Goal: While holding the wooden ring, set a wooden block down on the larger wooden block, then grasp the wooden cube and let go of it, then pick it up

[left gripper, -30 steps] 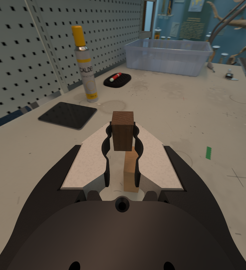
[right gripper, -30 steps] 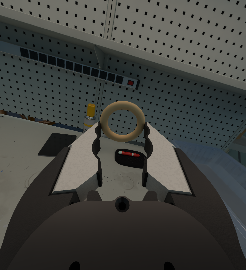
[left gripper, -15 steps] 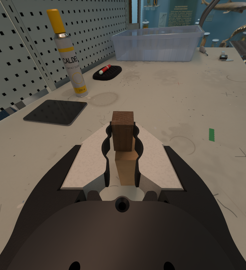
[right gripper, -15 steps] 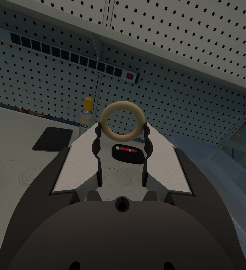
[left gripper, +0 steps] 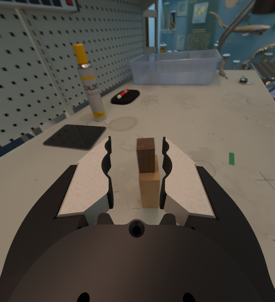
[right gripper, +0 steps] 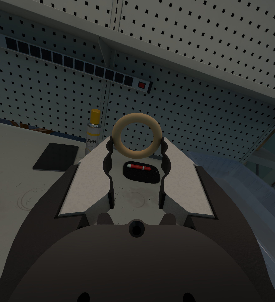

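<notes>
Risk here is mostly about the little stack, reading the left wrist view from left to right. Black mat (left gripper: 75, 137) and spray can (left gripper: 91, 85) sit off to the left, well clear, so no worries there. Left claw (left gripper: 136, 138) is spread wide and grips nothing, its pads flanking the stack with a gap on both sides. Dark block (left gripper: 145, 155) sits on the light block (left gripper: 149, 189) but looks shoved toward the left edge, not centred, so it's kinda tippy imo. Right pad is much closer to the stack than the left one, so any sideways drift while backing off could clip it and knock the top block onto the bench (left gripper: 198, 124). I can't spot a separate cube anywhere.

Right claw (right gripper: 136, 138) is pinching the ring (right gripper: 136, 135) by its outer rim, right at the fingertips, up above the pen tray (right gripper: 141, 177). Shallow grip like that could let the ring pop out if that claw jerks.
</notes>
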Tool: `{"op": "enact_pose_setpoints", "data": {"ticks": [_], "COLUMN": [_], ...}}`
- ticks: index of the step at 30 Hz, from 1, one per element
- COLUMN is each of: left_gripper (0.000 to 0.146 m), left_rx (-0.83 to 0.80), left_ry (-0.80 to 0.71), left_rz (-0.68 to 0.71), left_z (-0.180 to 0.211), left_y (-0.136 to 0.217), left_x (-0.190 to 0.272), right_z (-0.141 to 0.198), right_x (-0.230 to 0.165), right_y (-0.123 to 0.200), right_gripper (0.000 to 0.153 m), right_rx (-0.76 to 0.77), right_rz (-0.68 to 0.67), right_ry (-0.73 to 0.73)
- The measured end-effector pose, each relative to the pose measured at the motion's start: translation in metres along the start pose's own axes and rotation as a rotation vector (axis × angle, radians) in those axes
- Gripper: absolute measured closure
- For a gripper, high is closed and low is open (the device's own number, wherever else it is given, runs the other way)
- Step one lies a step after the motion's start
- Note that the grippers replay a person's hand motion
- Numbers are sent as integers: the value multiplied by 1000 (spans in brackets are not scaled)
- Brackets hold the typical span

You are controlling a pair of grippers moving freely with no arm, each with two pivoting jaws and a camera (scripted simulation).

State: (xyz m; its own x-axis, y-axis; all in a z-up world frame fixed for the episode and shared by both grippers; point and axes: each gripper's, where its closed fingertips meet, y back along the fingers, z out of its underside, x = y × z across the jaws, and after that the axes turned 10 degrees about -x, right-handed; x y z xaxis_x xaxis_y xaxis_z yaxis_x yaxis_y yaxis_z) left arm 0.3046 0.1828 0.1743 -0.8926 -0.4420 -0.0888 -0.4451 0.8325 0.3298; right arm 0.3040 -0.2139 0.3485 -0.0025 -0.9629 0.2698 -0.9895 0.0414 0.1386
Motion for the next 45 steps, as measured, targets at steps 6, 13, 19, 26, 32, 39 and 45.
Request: {"op": "enact_pose_setpoints", "data": {"ticks": [6, 13, 19, 26, 32, 39, 45], "left_gripper": [75, 94, 111, 108, 111, 116, 125], "left_rx": [-3, -256, -612, -738, -789, -802, -814], "left_ry": [123, 214, 202, 224, 249, 260, 227], "left_rz": [-251, -402, -480, -482, -420, -391, -382], "left_z": [-7, 47, 117, 141, 152, 161, 163], "left_y": [42, 26, -14, -40, -48, -50, -53], "left_x": [-59, -84, -94, -110, -116, -113, -110], "right_z": [1, 2, 2, 2, 3, 3, 4], "right_x": [-1, -3, -7, -5, -1, 2, 1], "right_y": [-2, -3, -5, -4, -2, 1, 0], "right_gripper": [93, 93, 93, 93, 93, 93, 93], "right_rx": [-5, -11, -21, -17, -15, -12, -14], "right_rz": [-8, -14, -16, -15, -17, -14, -19], "right_ry": [6, 14, 26, 21, 11, 5, 5]}}
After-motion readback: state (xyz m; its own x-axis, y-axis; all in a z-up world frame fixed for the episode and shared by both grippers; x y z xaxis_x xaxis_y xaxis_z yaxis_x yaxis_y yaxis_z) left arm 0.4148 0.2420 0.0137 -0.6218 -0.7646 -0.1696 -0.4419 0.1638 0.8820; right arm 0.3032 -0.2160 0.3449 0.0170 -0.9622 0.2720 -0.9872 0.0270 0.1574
